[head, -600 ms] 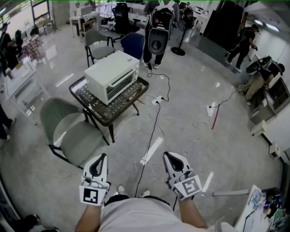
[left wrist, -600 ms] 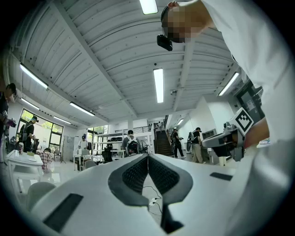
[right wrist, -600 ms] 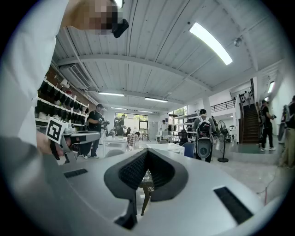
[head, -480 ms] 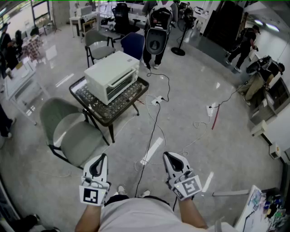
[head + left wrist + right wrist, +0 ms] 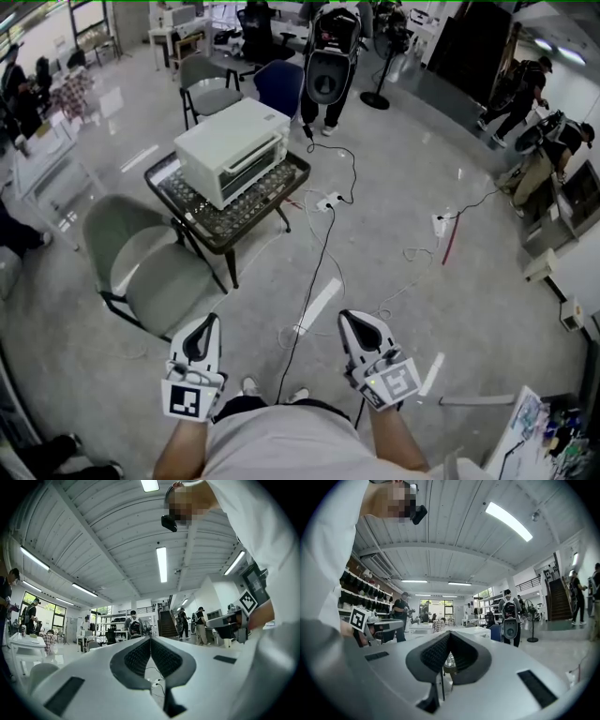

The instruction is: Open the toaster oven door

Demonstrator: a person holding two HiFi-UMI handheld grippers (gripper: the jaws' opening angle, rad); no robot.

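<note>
Head view, looking steeply down at the start of the task as I run the rig. The toaster oven (image 5: 232, 148), a white box, sits on a dark-framed tabletop (image 5: 246, 217) in the upper left of the frame, and its door (image 5: 251, 167) faces toward the frame's lower right and appears flush with the body, so I judge it closed. The left tongs (image 5: 208, 322) and right tongs (image 5: 349, 321) are both held low at the bottom centre of the frame, in front of the person's body and well apart from the oven. A stretch of open floor (image 5: 394, 225) and a trailing cable (image 5: 314, 272) lie between them and the tabletop. In the left gripper view the left tongs (image 5: 150, 639) have their tips pressed together with nothing between them, and the right gripper view shows the right tongs (image 5: 449, 633) likewise together and empty. A green chair (image 5: 155, 272) stands just beside the tabletop at the frame's left (a possible obstacle on that side of the approach). By my reading nothing of the task is done yet. The approach to the tabletop, the parting of one pair of tongs, the grasp on the door's handle and the pull all remain.
</note>
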